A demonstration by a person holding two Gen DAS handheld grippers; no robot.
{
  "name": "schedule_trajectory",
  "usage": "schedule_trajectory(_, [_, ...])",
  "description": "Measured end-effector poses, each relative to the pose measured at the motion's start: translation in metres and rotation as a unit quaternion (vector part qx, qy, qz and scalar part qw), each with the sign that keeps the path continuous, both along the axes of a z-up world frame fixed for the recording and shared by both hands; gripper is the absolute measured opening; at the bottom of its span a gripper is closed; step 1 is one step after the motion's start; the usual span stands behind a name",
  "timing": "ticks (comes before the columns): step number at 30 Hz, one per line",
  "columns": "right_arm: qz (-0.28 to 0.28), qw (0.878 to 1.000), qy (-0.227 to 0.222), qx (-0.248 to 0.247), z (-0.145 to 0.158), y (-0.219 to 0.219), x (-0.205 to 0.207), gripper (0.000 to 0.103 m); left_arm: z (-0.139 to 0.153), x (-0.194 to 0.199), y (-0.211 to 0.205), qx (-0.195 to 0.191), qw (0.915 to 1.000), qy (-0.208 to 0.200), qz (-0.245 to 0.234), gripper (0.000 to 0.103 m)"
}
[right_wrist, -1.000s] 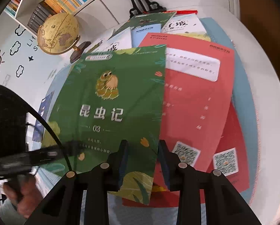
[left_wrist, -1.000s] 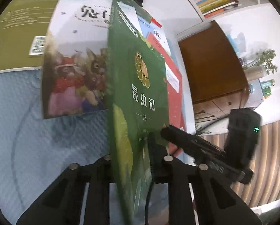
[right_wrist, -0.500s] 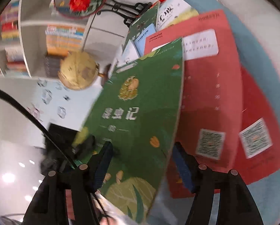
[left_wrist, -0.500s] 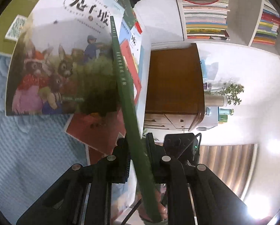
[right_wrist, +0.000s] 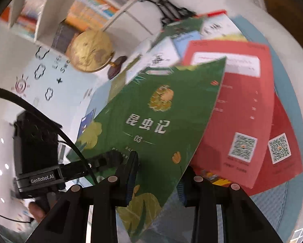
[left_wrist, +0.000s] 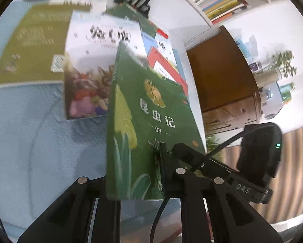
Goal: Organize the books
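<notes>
One green book (left_wrist: 151, 105) with a caterpillar on its cover and the number 03 is raised off the surface (right_wrist: 285, 38) and tilted, its lower edge toward both cameras. The left tool (left_wrist: 137, 174) is clamped on that lower edge: one finger presses the front cover and the other is hidden behind the spine side. In the right wrist view the same tool reaches in from the left of the green book and its finger lies on the cover below the title.

The right tool (right_wrist: 156, 179) has its jaws standing apart. The book's lower corner slants through the gap, with the left pad in front of the cover and the right pad mostly hidden behind it, so it has no hold on the book.

Behind the green book, on a pale blue mat (left_wrist: 29, 133), lies a book with rabbits on its cover (left_wrist: 90, 77), and beyond that, farther left, an olive book (left_wrist: 29, 46). To the right of the green book two red books (right_wrist: 242, 101) lie overlapped, back covers up and showing QR codes. Past its top edge is a loose fan of smaller white, blue and green books (right_wrist: 171, 46).

Farther out, left of the green book in the right wrist view, a gold globe (right_wrist: 89, 50) stands before a bookshelf (right_wrist: 80, 6). A brown wooden cabinet (left_wrist: 218, 70) sits off the surface to the book's right.
</notes>
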State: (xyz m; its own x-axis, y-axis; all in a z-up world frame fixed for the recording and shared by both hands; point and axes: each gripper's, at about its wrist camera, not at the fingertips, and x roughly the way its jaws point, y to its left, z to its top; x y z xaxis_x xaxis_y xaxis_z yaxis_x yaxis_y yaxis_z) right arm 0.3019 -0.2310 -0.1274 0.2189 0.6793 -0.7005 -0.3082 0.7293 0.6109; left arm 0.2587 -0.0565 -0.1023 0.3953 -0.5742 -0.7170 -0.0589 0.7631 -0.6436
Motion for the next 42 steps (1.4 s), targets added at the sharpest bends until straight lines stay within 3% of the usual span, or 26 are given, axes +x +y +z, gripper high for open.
schedule_trajectory(11, [0.063, 0.991, -0.11, -0.05, 0.058, 0.071, -0.046, 0.034, 0.036, -0.042, 0.074, -0.005, 0.9984, -0.049, 0.029, 0.014])
schedule_trajectory(15, [0.085, 0.988, -0.125, -0.037, 0.075, 0.125, -0.05, 0.034, 0.054, -0.055, 0.127, -0.003, 0.9963, -0.068, 0.051, 0.014])
schedule_trajectory(20, [0.126, 0.982, -0.139, -0.018, 0.087, 0.213, -0.051, 0.034, 0.07, -0.076, 0.211, 0.027, 0.9912, -0.09, 0.093, 0.014])
schedule_trajectory(24, [0.151, 0.979, -0.137, -0.009, 0.081, 0.286, -0.052, 0.035, 0.066, -0.085, 0.273, 0.043, 0.988, -0.088, 0.119, 0.014])
schedule_trajectory(31, [0.166, 0.982, -0.093, -0.005, 0.04, 0.39, -0.045, 0.035, 0.03, -0.088, 0.356, 0.057, 0.9858, -0.07, 0.142, 0.014])
schedule_trajectory(36, [0.164, 0.984, -0.071, -0.018, 0.016, 0.422, -0.037, 0.035, -0.002, -0.084, 0.391, 0.039, 0.9869, -0.053, 0.147, 0.015])
schedule_trajectory(42, [0.148, 0.988, -0.029, -0.021, -0.01, 0.427, -0.031, 0.035, -0.026, -0.087, 0.397, 0.013, 0.9908, -0.031, 0.131, 0.02])
